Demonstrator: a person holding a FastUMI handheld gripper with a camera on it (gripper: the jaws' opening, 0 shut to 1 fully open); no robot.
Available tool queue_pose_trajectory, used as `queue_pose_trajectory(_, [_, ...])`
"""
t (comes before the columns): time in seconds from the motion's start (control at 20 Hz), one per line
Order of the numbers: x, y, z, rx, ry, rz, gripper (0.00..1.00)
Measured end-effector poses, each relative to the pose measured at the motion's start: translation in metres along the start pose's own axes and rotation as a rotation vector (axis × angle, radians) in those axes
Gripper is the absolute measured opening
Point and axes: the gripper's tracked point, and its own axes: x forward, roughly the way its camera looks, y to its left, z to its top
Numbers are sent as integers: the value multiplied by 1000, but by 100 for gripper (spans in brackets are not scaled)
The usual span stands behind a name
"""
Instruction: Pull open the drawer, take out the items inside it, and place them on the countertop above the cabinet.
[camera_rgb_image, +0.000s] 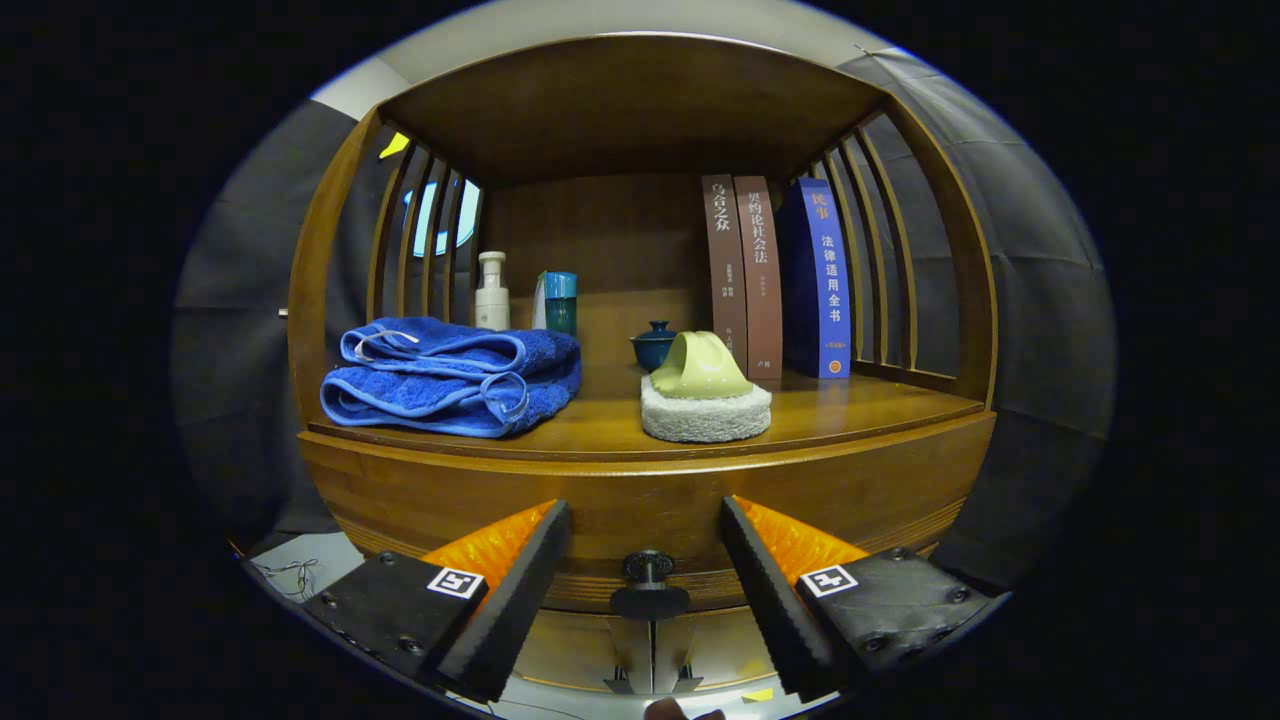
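Observation:
A wooden cabinet stands right ahead of me. Its drawer front (640, 495) is the curved wooden band below the countertop (860, 405), and a small dark round knob (649, 567) sticks out of it low in the middle. My gripper (645, 520) is open, its two fingers standing either side of the knob without touching it. On the countertop lie a folded blue towel (455, 375) to the left and a white scrub sponge with a yellow-green handle (705, 395) in the middle. The inside of the drawer is hidden.
At the back of the countertop stand a white pump bottle (491, 292), a teal box (558, 302), a small dark blue lidded cup (655, 345) and three upright books (775, 280). Slatted wooden sides and a wooden roof enclose the shelf. A fingertip shows below the fingers.

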Motion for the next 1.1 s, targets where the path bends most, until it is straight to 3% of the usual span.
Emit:
queue_pose_trajectory(0.45, [-72,-36,68,5,-78,-21,98])
queue_pose_trajectory(1.1, [-186,-51,159,35,-68,58,99])
